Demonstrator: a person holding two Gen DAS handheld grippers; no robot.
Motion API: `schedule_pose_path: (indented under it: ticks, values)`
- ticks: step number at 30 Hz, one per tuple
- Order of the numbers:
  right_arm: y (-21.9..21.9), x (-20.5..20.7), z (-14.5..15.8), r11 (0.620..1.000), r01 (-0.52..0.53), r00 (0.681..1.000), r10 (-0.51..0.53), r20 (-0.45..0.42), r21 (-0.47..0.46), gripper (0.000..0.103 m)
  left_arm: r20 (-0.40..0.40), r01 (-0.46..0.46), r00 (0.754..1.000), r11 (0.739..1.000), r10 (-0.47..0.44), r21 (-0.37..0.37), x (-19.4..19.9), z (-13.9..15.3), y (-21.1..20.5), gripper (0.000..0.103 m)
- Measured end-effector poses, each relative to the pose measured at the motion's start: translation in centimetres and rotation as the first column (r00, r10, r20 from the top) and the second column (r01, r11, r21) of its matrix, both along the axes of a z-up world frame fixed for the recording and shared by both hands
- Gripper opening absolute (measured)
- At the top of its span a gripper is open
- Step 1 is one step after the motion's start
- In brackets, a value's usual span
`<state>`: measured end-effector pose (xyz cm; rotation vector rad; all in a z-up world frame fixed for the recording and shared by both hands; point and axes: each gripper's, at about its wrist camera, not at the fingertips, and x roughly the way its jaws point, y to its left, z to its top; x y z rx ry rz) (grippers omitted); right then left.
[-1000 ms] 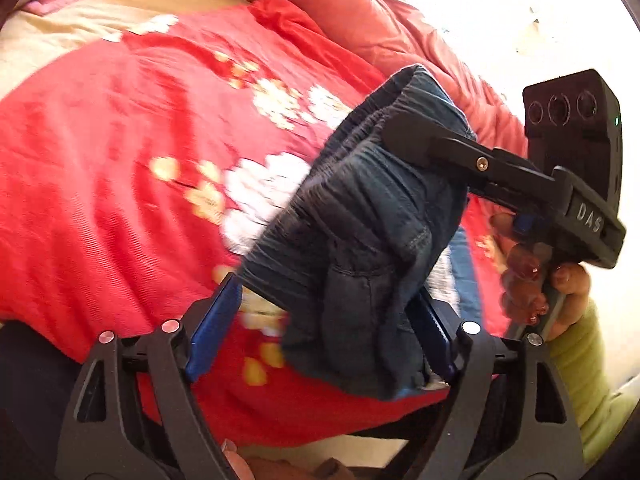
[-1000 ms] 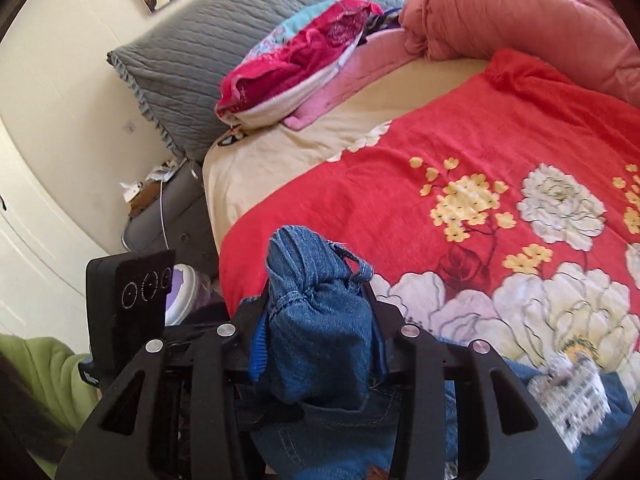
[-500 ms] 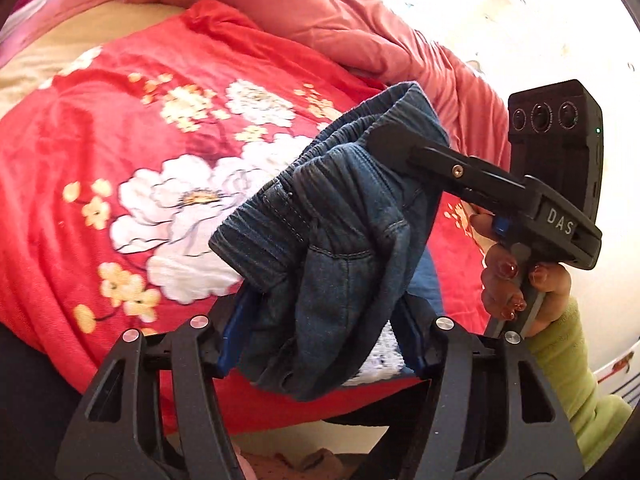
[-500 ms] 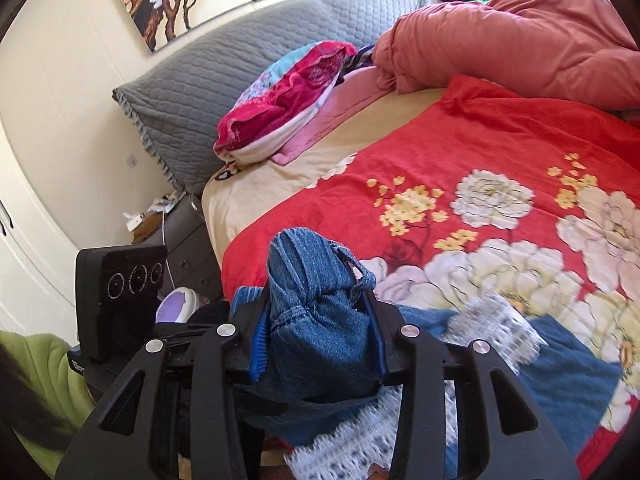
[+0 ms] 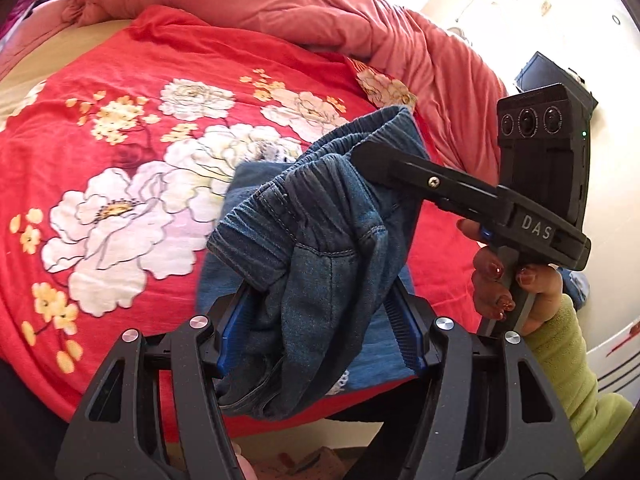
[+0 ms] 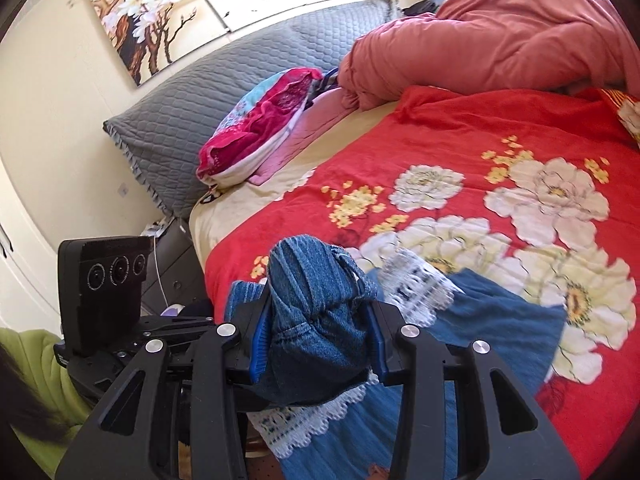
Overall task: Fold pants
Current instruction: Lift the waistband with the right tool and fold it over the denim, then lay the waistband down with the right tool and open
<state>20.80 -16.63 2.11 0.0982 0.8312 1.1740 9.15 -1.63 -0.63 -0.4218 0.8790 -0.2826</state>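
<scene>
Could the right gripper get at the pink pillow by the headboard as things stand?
Probably not. The right gripper is shut on the bunched denim pants, which the left gripper also clamps. The pink pillow lies far up the bed; nothing blocks the path, but the jaws are occupied.

A red floral blanket (image 6: 460, 152) covered the bed; a pink duvet (image 6: 500, 36) lay bunched beside a grey headboard (image 6: 224, 80), under a painting (image 6: 152, 12).

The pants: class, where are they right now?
The pants are bunched and clamped in both the left gripper and right gripper, their legs trailing onto the red floral blanket.
</scene>
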Motion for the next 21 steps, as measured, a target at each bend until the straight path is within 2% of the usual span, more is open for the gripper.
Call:
schedule_pose_path:
  ticks: [4,7,9,15,21]
  values:
    - [-1.6,0.1,-0.7,1.000,0.019,1.000,-0.019,-0.005,0.007,0.040,0.000,0.015,1.000,1.000,-0.015,0.010,0.0,0.1,-1.0,0.054]
    - [-2.5,0.3,-1.3,0.998,0.058,0.998,-0.058,-0.013,-0.002,0.046,0.001,0.026,1.000,1.000,-0.026,0.004,-0.1,0.1,-1.6,0.054]
    - [-3.0,0.4,-1.8,0.996,0.083,0.996,-0.083,-0.019,-0.019,0.054,0.001,0.036,0.999,0.999,-0.036,-0.004,-0.2,0.0,-1.9,0.054]
    - [-5.7,0.1,-2.6,0.982,0.176,0.984,-0.178,-0.029,-0.063,0.062,0.008,0.119,0.993,0.993,-0.119,-0.019,-1.3,-0.2,-3.6,0.054]
    - [-6.5,-1.4,-2.8,0.968,0.218,0.975,-0.222,-0.020,-0.121,0.069,-0.030,0.181,0.983,0.984,-0.181,-0.005,-2.3,-2.1,-5.6,0.054]
